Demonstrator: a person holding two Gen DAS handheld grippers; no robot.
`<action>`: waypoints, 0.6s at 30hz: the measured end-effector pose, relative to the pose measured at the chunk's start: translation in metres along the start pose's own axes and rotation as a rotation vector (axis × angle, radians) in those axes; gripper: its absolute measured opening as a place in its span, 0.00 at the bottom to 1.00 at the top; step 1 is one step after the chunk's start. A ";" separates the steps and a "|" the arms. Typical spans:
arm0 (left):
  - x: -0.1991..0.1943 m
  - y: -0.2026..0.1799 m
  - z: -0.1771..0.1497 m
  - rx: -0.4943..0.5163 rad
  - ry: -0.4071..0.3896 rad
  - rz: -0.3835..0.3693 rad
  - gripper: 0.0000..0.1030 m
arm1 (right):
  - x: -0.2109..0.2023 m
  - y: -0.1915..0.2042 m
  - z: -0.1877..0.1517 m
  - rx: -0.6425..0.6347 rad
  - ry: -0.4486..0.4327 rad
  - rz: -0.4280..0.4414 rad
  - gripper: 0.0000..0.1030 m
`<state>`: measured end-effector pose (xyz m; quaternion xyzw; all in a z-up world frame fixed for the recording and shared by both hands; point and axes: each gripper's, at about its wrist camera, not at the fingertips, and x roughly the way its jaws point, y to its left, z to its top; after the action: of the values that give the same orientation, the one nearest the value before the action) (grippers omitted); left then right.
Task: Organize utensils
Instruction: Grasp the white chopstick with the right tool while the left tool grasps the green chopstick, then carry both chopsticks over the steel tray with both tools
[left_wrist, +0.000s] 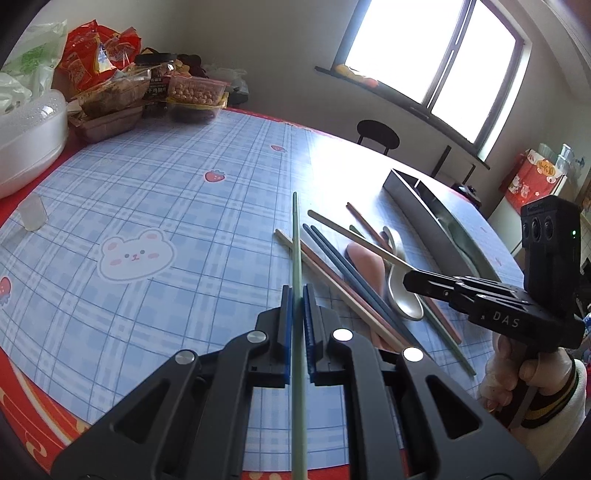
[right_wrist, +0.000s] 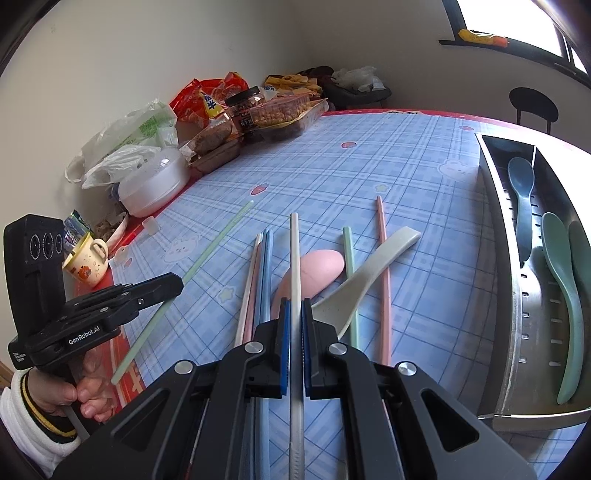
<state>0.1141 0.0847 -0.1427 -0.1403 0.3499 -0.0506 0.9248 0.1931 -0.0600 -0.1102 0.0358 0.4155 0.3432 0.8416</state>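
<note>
Left tool (left_wrist: 295, 295) clamps green chopstick (left_wrist: 296, 236); your right tool (right_wrist: 294, 308) clamps white chopstick (right_wrist: 294, 251), each lifted singly for sorting. Loose sticks, cream spoon (right_wrist: 364, 273) stay mid-counter (right_wrist: 369, 162); steel tray (right_wrist: 509, 295), right edge, holds sorted spoons.

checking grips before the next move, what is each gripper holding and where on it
The left gripper is shut on a green chopstick, partway along its length. The right gripper is shut on a white chopstick, also partway along.

Table (right_wrist: 369, 155), blue plaid cloth: chopsticks (right_wrist: 384, 280), spoons (right_wrist: 369, 273), metal tray (right_wrist: 498, 258), food packs (right_wrist: 236, 110).
</note>
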 end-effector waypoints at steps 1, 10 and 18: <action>-0.003 0.002 0.000 -0.009 -0.012 -0.005 0.10 | -0.001 0.000 0.001 0.003 -0.005 0.000 0.06; -0.011 0.009 -0.001 -0.050 -0.053 -0.001 0.10 | -0.011 -0.002 0.005 0.015 -0.048 0.011 0.06; -0.020 0.008 0.010 -0.055 -0.048 -0.015 0.10 | -0.021 -0.007 0.009 0.040 -0.086 0.025 0.06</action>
<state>0.1060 0.0988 -0.1256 -0.1697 0.3276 -0.0444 0.9284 0.1943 -0.0760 -0.0928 0.0727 0.3853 0.3432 0.8535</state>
